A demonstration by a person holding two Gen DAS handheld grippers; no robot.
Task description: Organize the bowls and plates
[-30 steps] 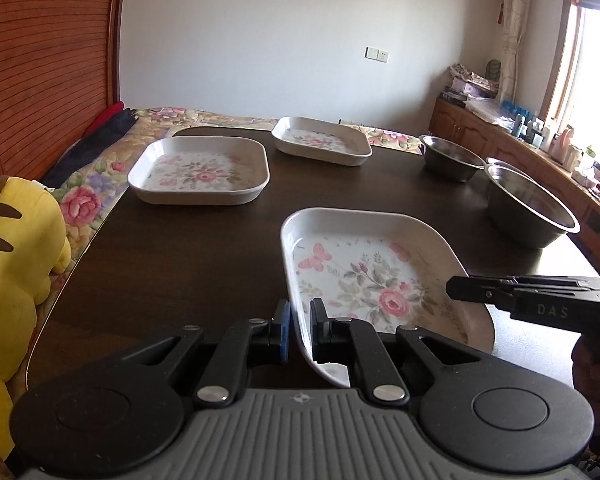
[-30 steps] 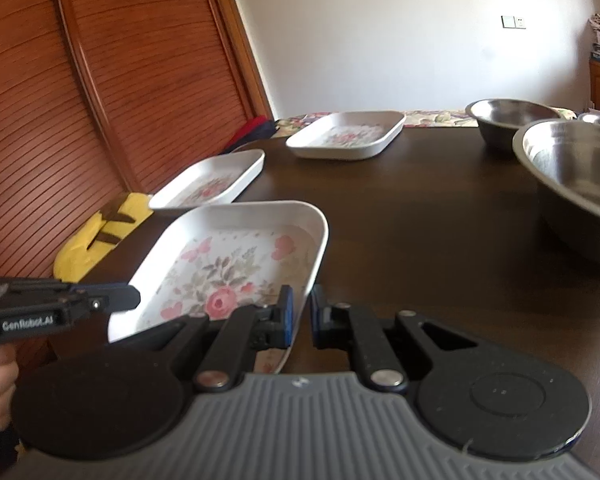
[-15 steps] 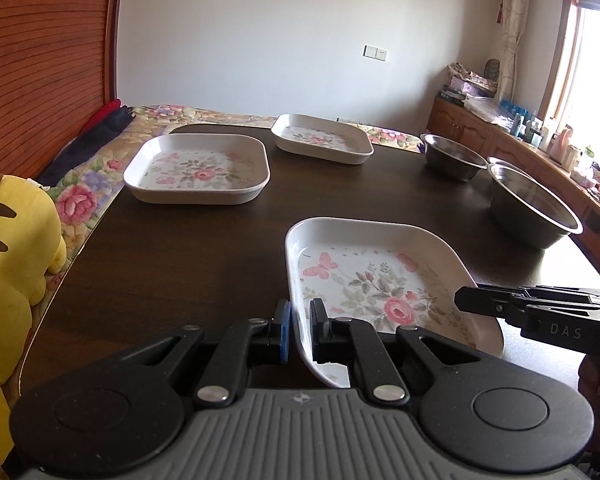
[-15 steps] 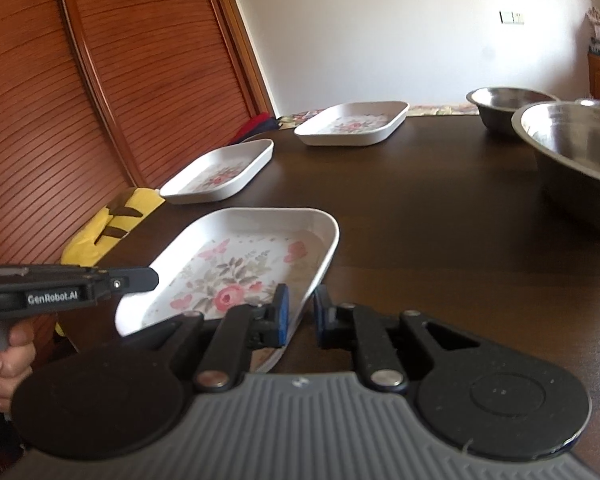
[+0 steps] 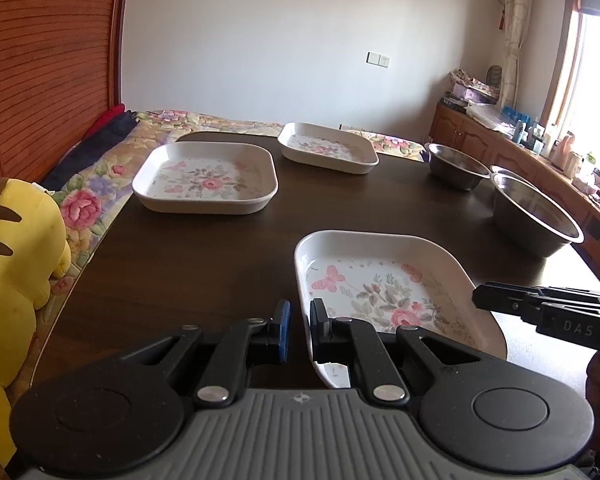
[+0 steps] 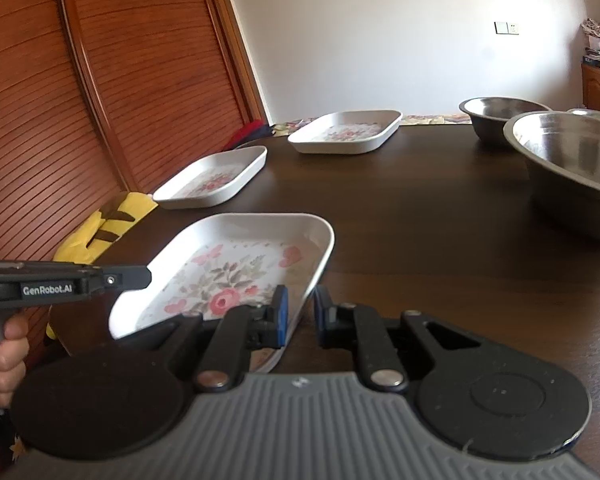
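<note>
Two black handheld grippers are clamping opposite edges of a white square floral-printed plate (image 5: 384, 280) at the near end of a dark brown wooden desk (image 5: 220, 248). The left gripper (image 5: 299, 330) is pinching the plate's left rim, its jaws nearly closed on the thin edge. The right gripper (image 6: 299, 316) is gripping the right rim in the same way, its jaws drawn in almost fully around the plate wall. A person's hand (image 6: 0, 360) is wrapping the handle of the left gripper at the left edge of the right wrist view. The plate is sitting low over the desk; whether it is touching the surface is hard to tell.

A yellow plush toy (image 5: 12, 264) is leaning beside the desk's left edge. Farther along, a second white square floral plate (image 5: 208, 178) is resting on the desk's left side, and a large stainless steel bowl (image 5: 536, 216) is standing on the right. Beyond them, a third white floral plate (image 5: 328, 152) and a smaller stainless steel bowl (image 5: 456, 164) are sitting near the far edge, well apart from each other.
</note>
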